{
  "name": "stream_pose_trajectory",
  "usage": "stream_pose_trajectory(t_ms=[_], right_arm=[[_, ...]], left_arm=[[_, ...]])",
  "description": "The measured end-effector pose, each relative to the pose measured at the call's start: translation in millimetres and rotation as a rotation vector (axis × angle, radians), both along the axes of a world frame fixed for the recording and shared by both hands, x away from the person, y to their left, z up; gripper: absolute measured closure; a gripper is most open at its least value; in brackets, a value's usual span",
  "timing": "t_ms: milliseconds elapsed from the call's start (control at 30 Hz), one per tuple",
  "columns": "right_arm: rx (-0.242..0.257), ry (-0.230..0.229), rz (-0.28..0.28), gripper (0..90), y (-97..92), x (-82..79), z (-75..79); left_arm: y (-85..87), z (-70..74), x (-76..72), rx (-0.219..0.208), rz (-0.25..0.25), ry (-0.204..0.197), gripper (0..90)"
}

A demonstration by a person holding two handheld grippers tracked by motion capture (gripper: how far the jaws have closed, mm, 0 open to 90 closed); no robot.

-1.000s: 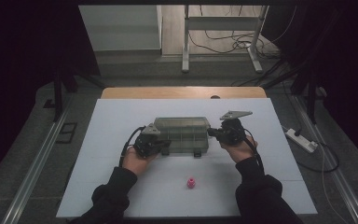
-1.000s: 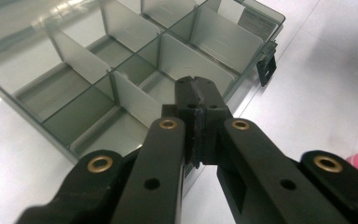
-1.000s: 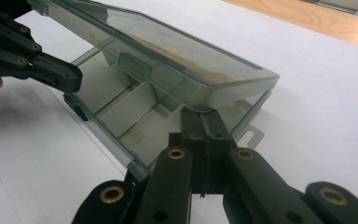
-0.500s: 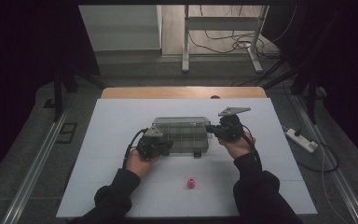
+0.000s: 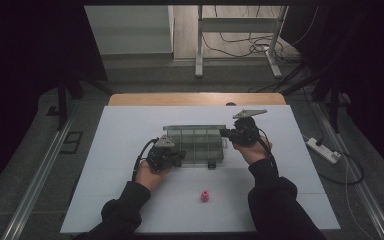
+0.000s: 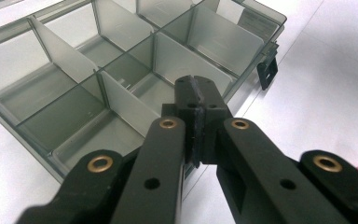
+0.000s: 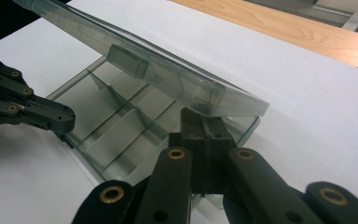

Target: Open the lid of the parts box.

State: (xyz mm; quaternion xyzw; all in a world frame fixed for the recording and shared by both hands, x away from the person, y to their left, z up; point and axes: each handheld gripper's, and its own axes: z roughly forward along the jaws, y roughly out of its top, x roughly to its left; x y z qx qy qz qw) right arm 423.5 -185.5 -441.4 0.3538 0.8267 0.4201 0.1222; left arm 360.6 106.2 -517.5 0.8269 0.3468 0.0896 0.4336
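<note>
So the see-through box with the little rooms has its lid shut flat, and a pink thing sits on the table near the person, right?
Not quite. The lid isn't shut flat: the right gripper view shows it tilted up, partly open above the box and its dividers. The rest is right: the pink thing sits on the white table near the person.

Dim room: grey floor (image 5: 40, 150), white table (image 5: 130, 125) (wood edge), cables (image 5: 240, 42) behind.
</note>
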Motion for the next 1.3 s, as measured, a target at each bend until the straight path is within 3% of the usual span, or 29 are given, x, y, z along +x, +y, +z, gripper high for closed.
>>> stream_pose_trajectory(t_ms=[1300], right_arm=[[0.001, -0.036, -0.033, 89.4, 8.6, 42.8, 7.8]], left_arm=[[0.7, -1.0, 0.6, -0.010, -0.008, 0.003, 89.0]])
